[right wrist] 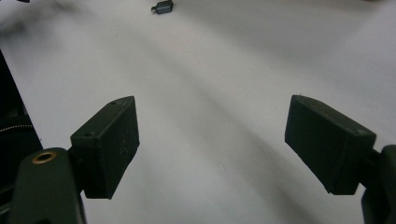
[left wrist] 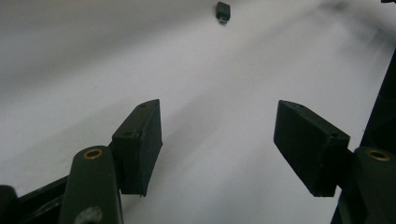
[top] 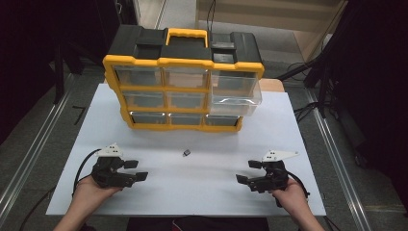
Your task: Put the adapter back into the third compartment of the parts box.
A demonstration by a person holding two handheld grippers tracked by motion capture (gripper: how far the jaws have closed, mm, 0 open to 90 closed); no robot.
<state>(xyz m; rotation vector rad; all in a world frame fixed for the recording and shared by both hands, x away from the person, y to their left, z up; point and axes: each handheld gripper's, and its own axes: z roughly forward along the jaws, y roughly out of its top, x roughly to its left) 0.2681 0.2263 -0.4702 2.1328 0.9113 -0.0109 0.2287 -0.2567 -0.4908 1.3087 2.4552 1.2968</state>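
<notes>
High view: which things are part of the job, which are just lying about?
In the job:
- small dark part on the white board, between both claws
- left claw, open
- right claw, open
- pulled-out clear drawer, likely where the part goes

Lying about:
- rest of the yellow organizer, drawers shut
- white board

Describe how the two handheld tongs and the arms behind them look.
Both the left tongs and right tongs are black, each topped by a pale three-cornered plate and trailing a black cable. Up close, each has flat rectangular black pads and brass-coloured pivot rings. No sleeves cover the forearms.
</notes>
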